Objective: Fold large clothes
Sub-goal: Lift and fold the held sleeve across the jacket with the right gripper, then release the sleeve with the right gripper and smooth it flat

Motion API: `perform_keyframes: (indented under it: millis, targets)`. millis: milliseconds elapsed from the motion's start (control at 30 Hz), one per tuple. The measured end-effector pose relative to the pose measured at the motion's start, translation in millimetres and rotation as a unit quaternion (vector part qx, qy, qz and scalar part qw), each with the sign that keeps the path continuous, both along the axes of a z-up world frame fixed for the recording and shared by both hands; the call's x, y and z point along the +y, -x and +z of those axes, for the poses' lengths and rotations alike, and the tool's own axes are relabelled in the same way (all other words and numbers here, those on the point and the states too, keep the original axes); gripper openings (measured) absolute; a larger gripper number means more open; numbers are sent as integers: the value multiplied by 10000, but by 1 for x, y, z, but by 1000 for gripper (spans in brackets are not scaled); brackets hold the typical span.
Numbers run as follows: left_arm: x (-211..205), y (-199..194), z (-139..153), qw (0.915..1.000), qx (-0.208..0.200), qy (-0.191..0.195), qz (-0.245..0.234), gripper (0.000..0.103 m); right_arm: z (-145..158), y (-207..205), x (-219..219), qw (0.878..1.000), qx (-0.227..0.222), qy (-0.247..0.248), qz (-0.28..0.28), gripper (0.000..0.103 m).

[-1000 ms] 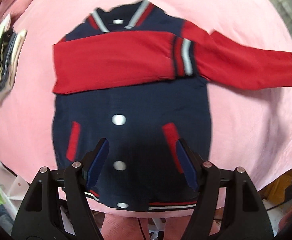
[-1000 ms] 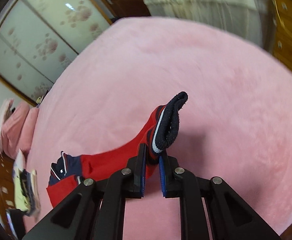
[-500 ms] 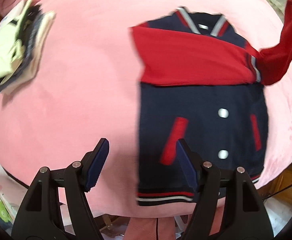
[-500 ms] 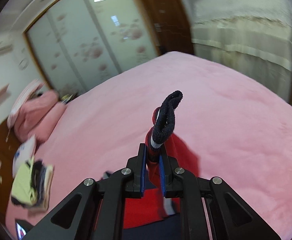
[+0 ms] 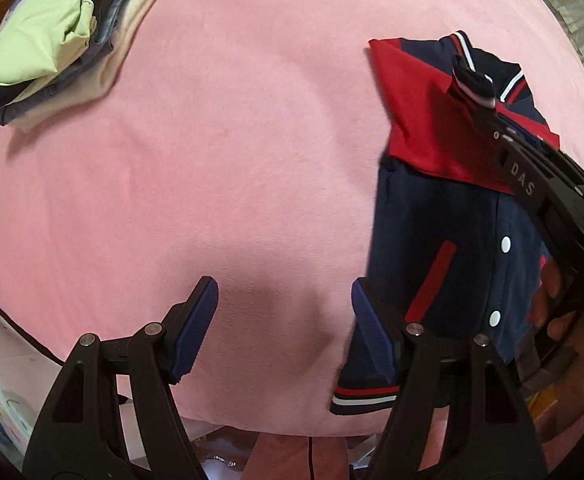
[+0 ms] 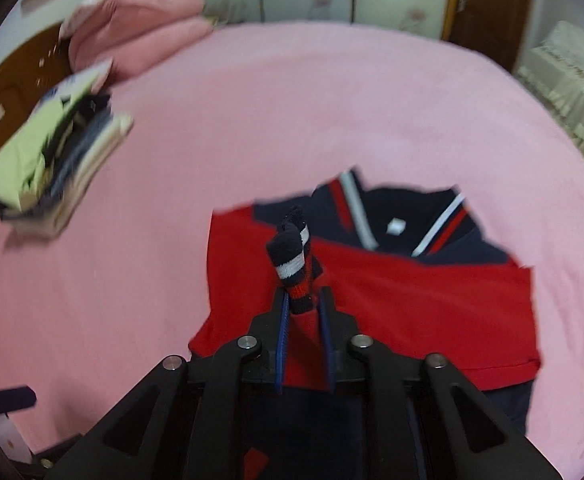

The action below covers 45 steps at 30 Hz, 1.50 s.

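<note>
One soft, limp jacket (image 5: 443, 240) lies near the bed's (image 5: 212, 160) right edge; its ribbed cuff (image 6: 292, 256) is pinched by the right hand-held gripper (image 6: 305, 320), a firm hold. The left hand-held gripper (image 5: 284, 328) is spread, empty.

Held the left gripper (image 5: 282, 284) low and pointing forward, with both jaws spread wide and nothing between the blue ribbed pads (image 5: 196, 328). Held the right gripper (image 6: 303, 298) closed narrowly on the sleeve cuff (image 6: 292, 248), with the cloth pinched between its two blue pads and the cuff standing up above the tips. Had the right gripper entering the left wrist view from the right side, angled up and to the left, its tips well ahead of the left one's. Had the right hand (image 5: 551, 304) wrapped around the rear of that gripper, fingers only partly visible at the edge.
</note>
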<state>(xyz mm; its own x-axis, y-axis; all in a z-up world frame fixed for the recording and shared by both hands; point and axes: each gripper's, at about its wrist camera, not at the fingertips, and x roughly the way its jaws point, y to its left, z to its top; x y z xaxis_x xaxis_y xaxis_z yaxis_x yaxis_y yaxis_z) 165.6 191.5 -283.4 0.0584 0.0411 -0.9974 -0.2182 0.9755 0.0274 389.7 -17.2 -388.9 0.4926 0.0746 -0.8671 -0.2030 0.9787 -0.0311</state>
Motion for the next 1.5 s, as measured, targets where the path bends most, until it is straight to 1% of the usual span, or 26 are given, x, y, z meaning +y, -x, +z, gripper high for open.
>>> perform_keyframes:
  millis: [33,100,133,167,233,333,433,500,600,667,700,733,767,867,933,967,1033,1100,1133,1200,1300,1333,1367,1400,1433,1500]
  targets:
    - [-1,-1,-1,10000,9,-4,-15,67,-5,1,2,10000,84,-46,13,24]
    - [1,-5,-3,9999,9,-35,-121,67,-11,16,2,9996,152,-247,54,39]
    - [2,-7,-4,9998,1,-63,-179,67,-9,18,0,9988,139,-454,100,53]
    - [1,-11,-3,9995,-27,-122,-289,67,-7,44,-4,9978,89,-634,153,64]
    - [-3,-20,3,9984,-156,-250,-477,67,-4,58,-1,9955,-104,-920,190,72]
    - [-11,-34,14,9966,-440,-176,-672,67,16,65,-21,9937,-283,-1079,134,72]
    - [-35,-51,24,9921,-797,-90,-961,67,23,67,-36,9928,-228,-1162,-199,72]
    - [-55,-62,27,9889,-971,41,-1126,67,31,70,-58,9891,-106,-1409,-405,71]
    - [-88,-81,23,9845,-1114,410,-1290,64,28,71,-89,9860,141,-1550,-605,43]
    - [-106,-94,17,9795,-1210,781,-1408,56,13,65,-107,9849,408,-1499,-759,15]
    - [-115,-99,13,9770,-1284,936,-1419,56,9,64,-116,9827,536,-1558,-851,12]
    - [-120,-103,8,9757,-1331,1054,-1385,54,2,61,-126,9781,722,-1705,-950,10]
    - [-124,-112,-2,9758,-1313,1206,-1267,47,-6,57,-133,9729,885,-1889,-998,9]
    - [-129,-134,-36,9820,-964,1444,-747,34,-31,45,-143,9623,1197,-2259,-925,7]
    - [-132,-141,-56,9872,-756,1292,-553,25,-49,36,-145,9603,1506,-2211,-788,7]
    - [-134,-145,-65,9904,-662,1100,-515,17,-55,33,-146,9616,1615,-2118,-665,7]
    - [-137,-151,-75,9927,-619,925,-466,14,-61,29,-149,9642,1677,-2010,-423,7]
    - [-138,-153,-79,9932,-604,930,-353,14,-64,28,-159,9699,1646,-1761,-337,6]
    - [-138,-154,-80,9934,-601,934,-269,13,-67,28,-167,9723,1638,-1628,-362,0]
    - [-141,-156,-82,9941,-586,892,-187,11,-72,29,-192,9745,1584,-1515,-479,0]
    - [-147,-160,-86,9954,-532,774,-198,10,-67,33,-224,9754,1365,-1559,-758,0]
    - [-149,-162,-87,9957,-514,739,-220,10,-62,34,-228,9813,1206,-1234,-854,0]
    - [-150,-163,-88,9958,-508,724,-229,10,-56,37,-230,9887,983,-647,-930,0]
    - [-152,-164,-88,9959,-515,719,-212,10,-53,38,-232,9907,886,-306,-986,0]
    - [-152,-164,-88,9958,-526,722,-197,10,-51,39,-237,9905,860,-132,-1064,0]
    - [-155,-165,-87,9958,-542,726,-159,10,-49,41,-253,9846,943,-520,-1377,0]
